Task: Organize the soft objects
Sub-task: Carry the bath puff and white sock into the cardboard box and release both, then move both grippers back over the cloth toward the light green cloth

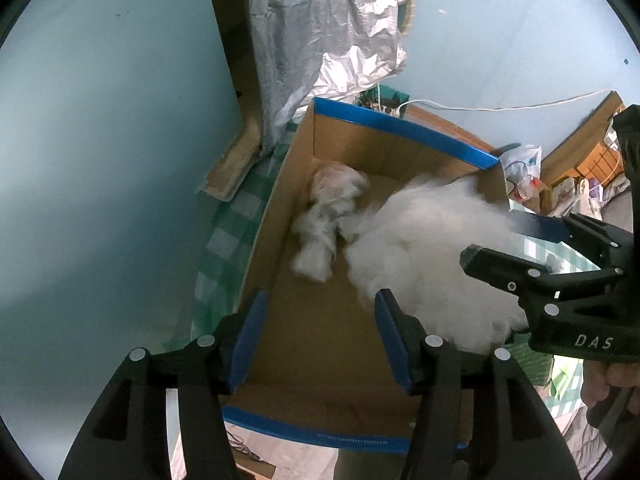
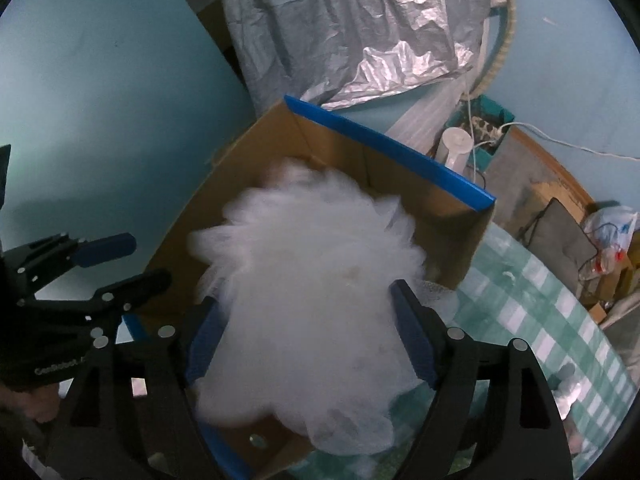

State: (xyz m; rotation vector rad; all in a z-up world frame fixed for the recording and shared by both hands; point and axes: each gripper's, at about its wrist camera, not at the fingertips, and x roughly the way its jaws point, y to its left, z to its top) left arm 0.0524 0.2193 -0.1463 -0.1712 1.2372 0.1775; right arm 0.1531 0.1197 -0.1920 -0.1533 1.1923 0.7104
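Note:
A cardboard box (image 1: pixel 400 128) with blue-taped rims stands open on a green checked cloth. Inside it lie a small clump of white stuffing (image 1: pixel 328 220) and a big white fluffy mass (image 1: pixel 424 256). My left gripper (image 1: pixel 320 340) hangs open over the box's near end, with only bare cardboard floor between its fingers. My right gripper (image 2: pixel 308 340) stands wide over the box (image 2: pixel 380 148), and the big fluffy mass (image 2: pixel 304 288), blurred, fills the gap between its blue pads without looking squeezed. Each gripper shows in the other's view: the right gripper (image 1: pixel 508 240) and the left gripper (image 2: pixel 132 262).
A crinkled silver sheet (image 2: pixel 360 40) hangs behind the box against a pale blue wall. To the right, on the checked cloth (image 2: pixel 540 312), are a white cylinder (image 2: pixel 454 148), a white cable (image 1: pixel 500 106) and a plastic bag (image 1: pixel 520 172). A person's hand (image 1: pixel 608 384) holds the right gripper.

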